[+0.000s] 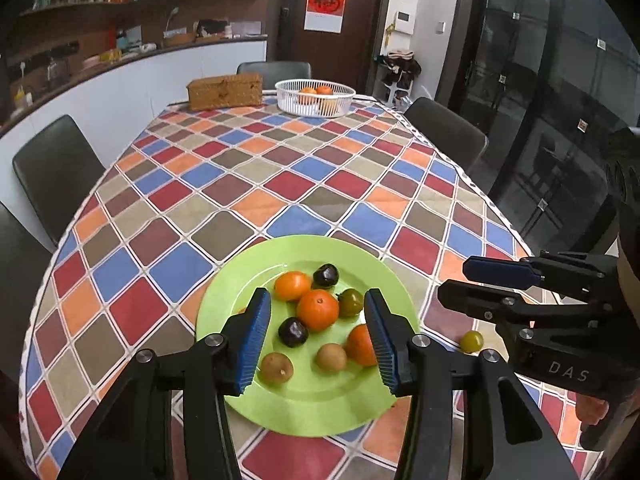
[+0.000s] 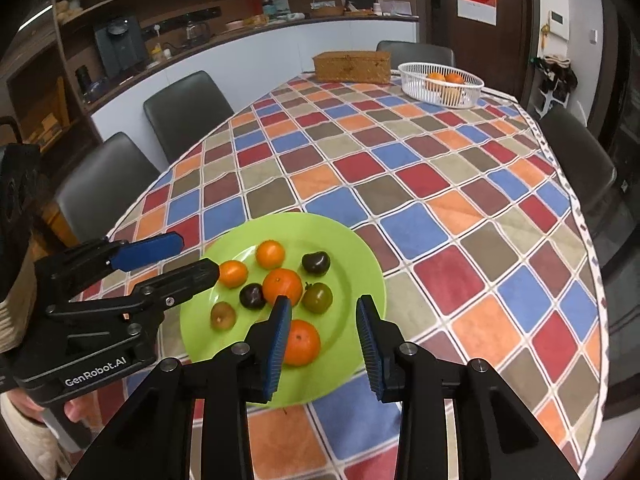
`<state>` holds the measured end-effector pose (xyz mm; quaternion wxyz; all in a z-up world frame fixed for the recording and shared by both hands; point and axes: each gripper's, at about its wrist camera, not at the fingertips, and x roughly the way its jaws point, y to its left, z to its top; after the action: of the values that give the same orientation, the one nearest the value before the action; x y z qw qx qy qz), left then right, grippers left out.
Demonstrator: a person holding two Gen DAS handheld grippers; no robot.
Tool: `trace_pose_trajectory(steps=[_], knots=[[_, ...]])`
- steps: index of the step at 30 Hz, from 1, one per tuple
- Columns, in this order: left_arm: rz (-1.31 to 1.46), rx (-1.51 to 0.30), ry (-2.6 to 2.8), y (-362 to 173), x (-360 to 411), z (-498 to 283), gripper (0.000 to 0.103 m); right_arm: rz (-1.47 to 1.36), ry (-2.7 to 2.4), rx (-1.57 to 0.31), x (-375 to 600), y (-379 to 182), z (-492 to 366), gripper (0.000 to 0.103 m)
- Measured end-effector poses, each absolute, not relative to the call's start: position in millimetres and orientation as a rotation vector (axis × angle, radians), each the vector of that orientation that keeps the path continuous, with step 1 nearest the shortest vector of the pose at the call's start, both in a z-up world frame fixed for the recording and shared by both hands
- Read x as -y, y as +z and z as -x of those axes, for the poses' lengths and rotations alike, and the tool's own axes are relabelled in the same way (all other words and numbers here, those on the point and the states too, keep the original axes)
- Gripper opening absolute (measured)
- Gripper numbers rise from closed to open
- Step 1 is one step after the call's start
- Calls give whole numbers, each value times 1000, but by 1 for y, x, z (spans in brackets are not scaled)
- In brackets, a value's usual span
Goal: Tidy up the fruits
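Your left tool (image 1: 316, 338) hangs above the green plate (image 1: 362, 284) with its blue pads apart and nothing between them; no pad touches any fruit. Your right tool (image 2: 324, 344) is likewise apart and empty, poised over the near right portion of the same plate. The plate sits on the checked desk (image 1: 280, 168) at its near end. On it you have a large orange (image 1: 317, 309) near the middle, a smaller orange (image 1: 292, 285) just beside it, and a third orange (image 1: 358, 345) partly hidden behind the left tool's right pad. Two dark plums lie there too, one at the far side (image 1: 326, 275) and one nearer (image 1: 293, 332) touching the large orange. A green-brown tomato (image 1: 351, 302) rests against the large orange, and two brownish round fruits (image 1: 276, 368) (image 1: 331, 357) sit at the near rim. One small yellow-green fruit (image 1: 471, 341) lies off the plate on the desk, just beside the right tool as seen from the left wrist view. At the far end of the desk a white basket (image 1: 294, 92) holds oranges, with a woven box (image 1: 225, 90) next to it. Dark chairs (image 1: 56, 176) stand around the desk.
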<state>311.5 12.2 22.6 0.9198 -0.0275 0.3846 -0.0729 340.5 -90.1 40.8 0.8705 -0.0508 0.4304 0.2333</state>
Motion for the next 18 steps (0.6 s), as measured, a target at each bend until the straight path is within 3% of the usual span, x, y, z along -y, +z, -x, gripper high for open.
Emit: trace_pose_trajectory(steps=[4, 6, 18], knots=[[56, -784, -155, 28, -3, -299, 51, 111, 483, -888, 99, 48, -328, 36], [48, -776, -159, 30, 3, -293, 53, 108, 471, -879, 106, 51, -321, 43], [37, -796, -140, 17, 38, -261, 60, 122, 426, -900, 143, 29, -296, 43]])
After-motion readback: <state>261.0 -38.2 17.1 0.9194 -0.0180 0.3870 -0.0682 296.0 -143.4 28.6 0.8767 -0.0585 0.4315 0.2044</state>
